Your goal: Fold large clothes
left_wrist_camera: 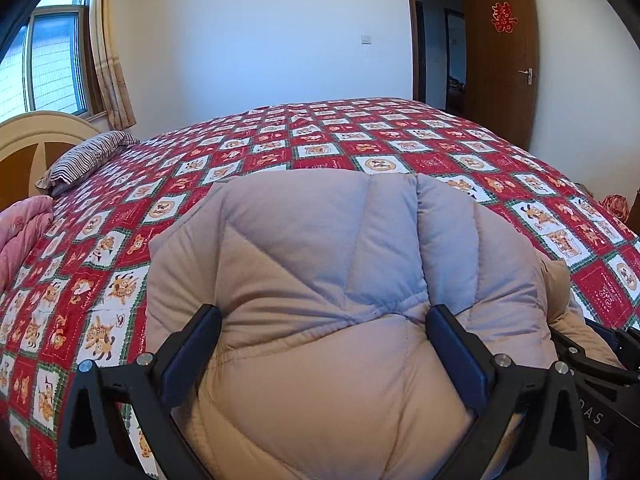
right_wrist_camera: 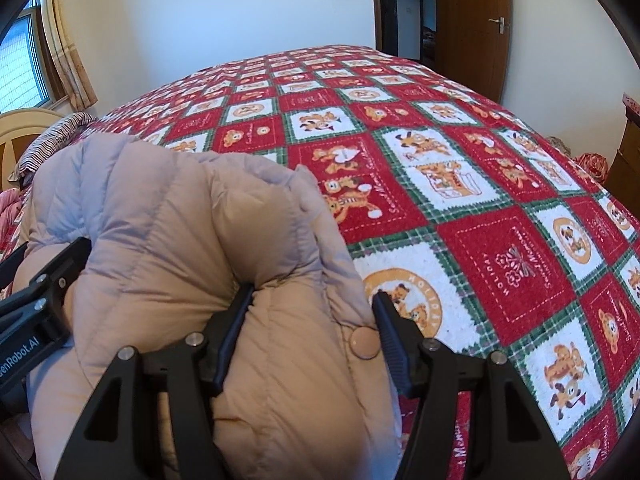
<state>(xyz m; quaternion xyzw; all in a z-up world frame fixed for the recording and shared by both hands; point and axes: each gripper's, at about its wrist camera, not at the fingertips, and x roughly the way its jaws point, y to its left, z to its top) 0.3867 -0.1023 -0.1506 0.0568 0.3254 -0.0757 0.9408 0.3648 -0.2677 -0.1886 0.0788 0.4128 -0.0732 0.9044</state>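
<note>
Though bunched between both tongs, puffy coat lengthwise toward far wall.

Left gripper fingers straddle the puffy beige jacket, seemingly squeezing it, on the red patterned bedspread.

The left tongs stand with fingers spread wide, a thick bulge of the puffy jacket filling the gap and pressing against both pads. The right tongs are spread likewise, padded fabric wedged between their fingers. The two tongs sit close side by side, each showing at the edge of the other's view.
</note>
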